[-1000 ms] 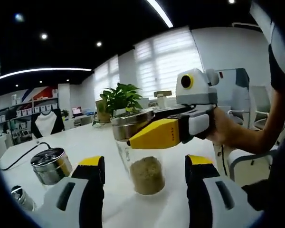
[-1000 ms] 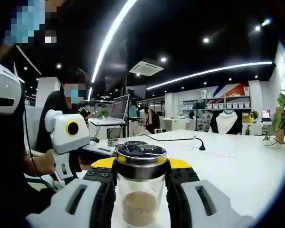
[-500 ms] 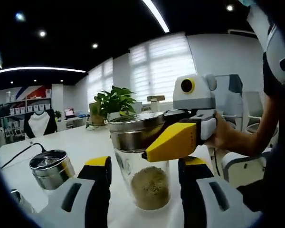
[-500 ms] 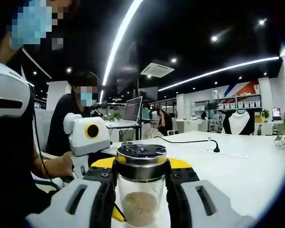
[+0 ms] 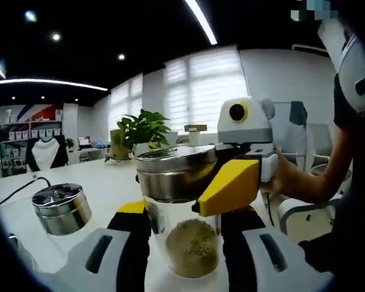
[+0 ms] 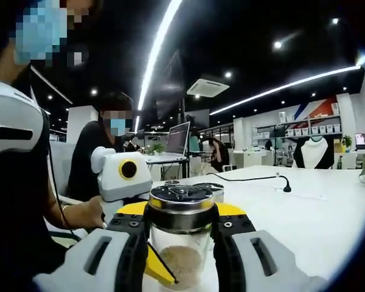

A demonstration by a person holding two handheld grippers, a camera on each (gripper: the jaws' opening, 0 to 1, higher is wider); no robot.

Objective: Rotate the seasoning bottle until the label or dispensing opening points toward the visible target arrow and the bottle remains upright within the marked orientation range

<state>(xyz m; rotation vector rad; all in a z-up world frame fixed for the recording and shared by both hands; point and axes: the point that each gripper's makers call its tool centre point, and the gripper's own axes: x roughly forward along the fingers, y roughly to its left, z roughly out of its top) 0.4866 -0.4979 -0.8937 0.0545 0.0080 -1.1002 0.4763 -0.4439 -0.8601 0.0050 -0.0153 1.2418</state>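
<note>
Two grippers now at one seasoning bottle

Two sets of jaws meet at the seasoning bottle (image 5: 184,219), which stands upright on the white counter (image 5: 103,179). A second ago, in the left gripper view, the left gripper (image 5: 185,243) sat back from the jar with open counter between its jaws and the glass; now its black-and-yellow jaws flank the glass body on both sides, very close, though whether they press it cannot be told. The bottle looms larger in that view than before. The right gripper (image 5: 231,182) reaches in from the right and clamps just under the steel lid, as it did a second ago.

In the right gripper view the right gripper (image 6: 180,234) is closed on the bottle (image 6: 180,234) at the collar, jaws tight against either side. The left gripper (image 6: 125,182), held in a person's hand (image 6: 88,213), has drawn nearer than earlier, and one yellow jaw tip of it now shows low against the glass.

No label, brand or readable writing shows on the bottle.

The bottle is a clear glass jar, roughly the lower third filled with tan, grainy seasoning. Its cap is brushed steel with a dark top bearing openings.

A second steel-lidded jar (image 5: 61,210) stands apart on the counter, and a potted plant (image 5: 140,131) sits farther back. A black cable (image 6: 255,178) lies across the counter.
</note>
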